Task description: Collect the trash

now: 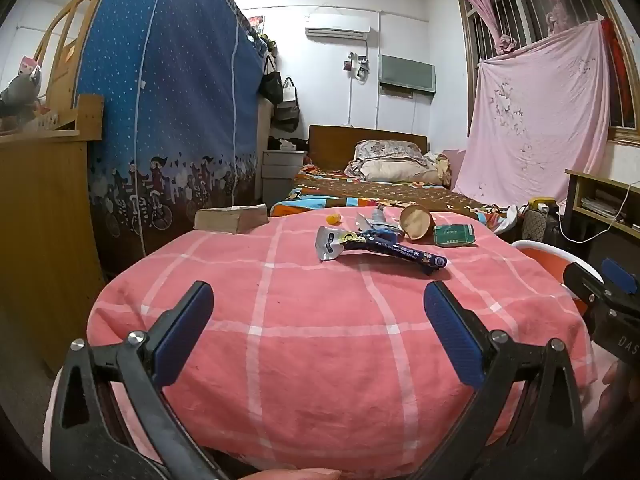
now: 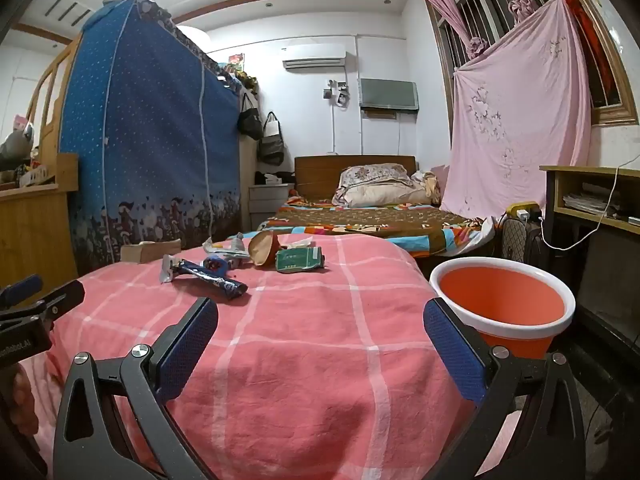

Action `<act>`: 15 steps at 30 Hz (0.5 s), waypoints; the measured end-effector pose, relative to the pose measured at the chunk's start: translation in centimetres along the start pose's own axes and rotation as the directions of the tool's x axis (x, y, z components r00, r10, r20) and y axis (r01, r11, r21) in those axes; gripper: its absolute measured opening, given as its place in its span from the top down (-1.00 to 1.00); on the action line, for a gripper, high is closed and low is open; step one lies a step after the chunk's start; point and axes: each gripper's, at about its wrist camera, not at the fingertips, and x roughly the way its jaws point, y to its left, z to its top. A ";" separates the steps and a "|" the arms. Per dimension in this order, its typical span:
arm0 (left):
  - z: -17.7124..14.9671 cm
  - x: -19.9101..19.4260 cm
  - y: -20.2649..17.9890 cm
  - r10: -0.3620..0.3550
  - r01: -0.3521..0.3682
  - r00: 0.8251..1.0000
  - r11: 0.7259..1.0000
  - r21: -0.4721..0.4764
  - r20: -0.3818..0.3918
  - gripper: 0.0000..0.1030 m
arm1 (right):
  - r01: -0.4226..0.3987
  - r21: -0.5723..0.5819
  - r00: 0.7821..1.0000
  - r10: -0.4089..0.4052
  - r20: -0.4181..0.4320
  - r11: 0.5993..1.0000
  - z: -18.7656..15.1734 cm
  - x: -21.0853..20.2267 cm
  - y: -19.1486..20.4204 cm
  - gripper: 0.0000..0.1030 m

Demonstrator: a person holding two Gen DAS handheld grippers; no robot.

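Left gripper (image 1: 318,334): my jaws stand wide apart with nothing between them, low over the near edge of the worktop; the blue pads face each other across bare cloth.
Worktop (image 1: 320,340): covered with a pink cloth with white checks, rounded at the near edge.
Book (image 1: 231,219): a thick one lying flat at the far left corner of the worktop.
Ball (image 1: 333,219): small, orange-yellow, at the far edge, just right of the book and apart from it.
Wrapper (image 1: 380,249): long, dark blue with a silver torn end, lying flat near the middle of the far half; the closest piece of trash to both my grippers, yet well apart from them.
Crumpled foil (image 1: 378,220): a silvery, blue-printed piece just behind the wrapper.
Paper cup (image 1: 417,222): brown, tipped on its side, its mouth towards me, right of the foil.
Green pack (image 1: 454,235): flattened, just right of the cup and touching it, as far as I can tell.
Right gripper (image 2: 320,346): my jaws are equally spread and hold nothing, hovering at the near right edge of the worktop.
Bin (image 2: 502,304): orange with a white rim, standing beside the worktop on its right, just past my right jaw.
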 end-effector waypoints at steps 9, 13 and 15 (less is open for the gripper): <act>0.0 0.0 0.0 -0.001 0.001 1.000 1.000 0.003 0.001 -0.76 | 0.001 0.003 1.000 -0.001 -0.004 1.000 0.0 0.0 0.0 -1.00; 0.0 0.0 0.0 0.001 -0.001 1.000 1.000 0.004 0.002 -0.76 | 0.000 0.004 1.000 0.000 -0.004 1.000 0.0 0.0 -0.1 -1.00; 0.1 0.1 0.1 -0.001 0.001 1.000 1.000 0.003 0.001 -0.76 | 0.000 0.004 1.000 0.000 -0.004 1.000 0.0 0.0 0.0 -1.00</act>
